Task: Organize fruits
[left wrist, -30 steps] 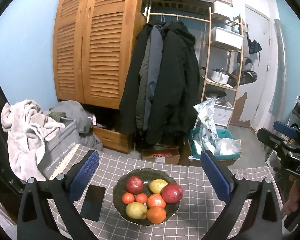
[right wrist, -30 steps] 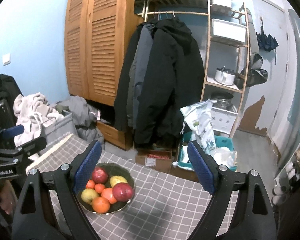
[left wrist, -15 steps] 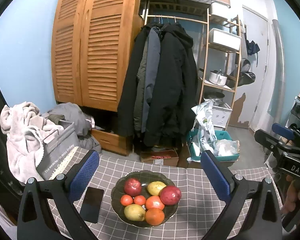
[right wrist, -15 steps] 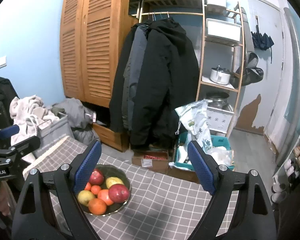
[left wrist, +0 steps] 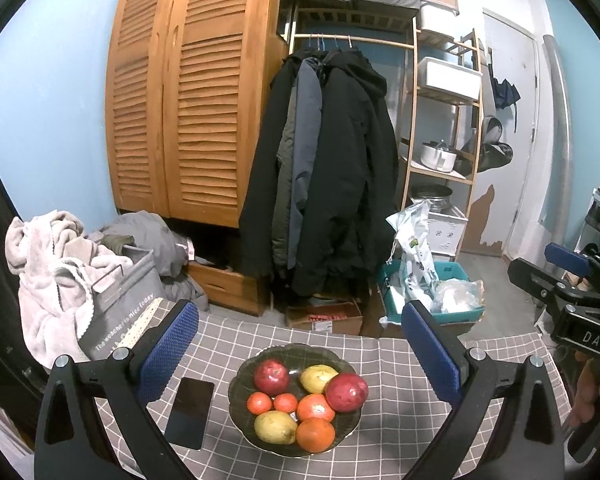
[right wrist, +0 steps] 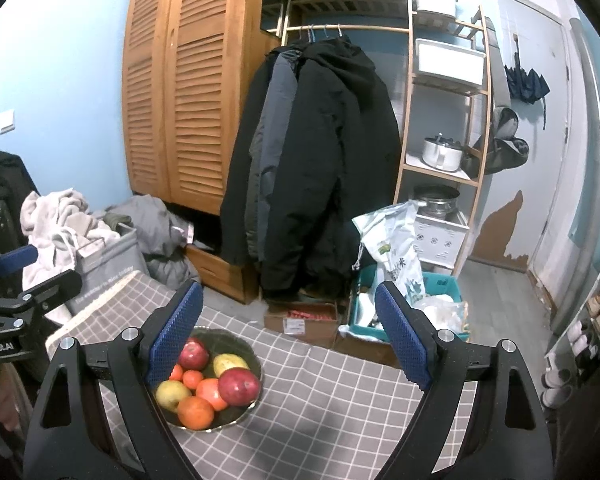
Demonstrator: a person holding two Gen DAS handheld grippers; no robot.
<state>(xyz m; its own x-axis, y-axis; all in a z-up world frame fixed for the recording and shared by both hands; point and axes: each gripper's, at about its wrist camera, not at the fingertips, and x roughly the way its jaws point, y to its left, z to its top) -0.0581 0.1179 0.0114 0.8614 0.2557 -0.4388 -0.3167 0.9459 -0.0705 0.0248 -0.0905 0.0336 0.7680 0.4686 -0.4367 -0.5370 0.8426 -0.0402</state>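
Left tongs (left wrist: 300,354) are hovering above the tabletop (left wrist: 396,444) with fingers wide apart, gripping nothing. Right tongs (right wrist: 288,338) are hanging likewise, spread and empty, off to the bowl's right. All fruit (left wrist: 306,400) is sitting heaped in the dark bowl (left wrist: 300,354): apples, oranges, yellow pieces. A phone (left wrist: 190,412) is lying just beside it. Fits either sorting done or pending; pictures cannot settle which.

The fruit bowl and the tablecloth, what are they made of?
The fruit bowl looks like dark glass, glossy: light glints along its wavy rim and it seems slightly see-through. The tablecloth looks like woven fabric, matte grey with white checks, with soft shadows and no shine.
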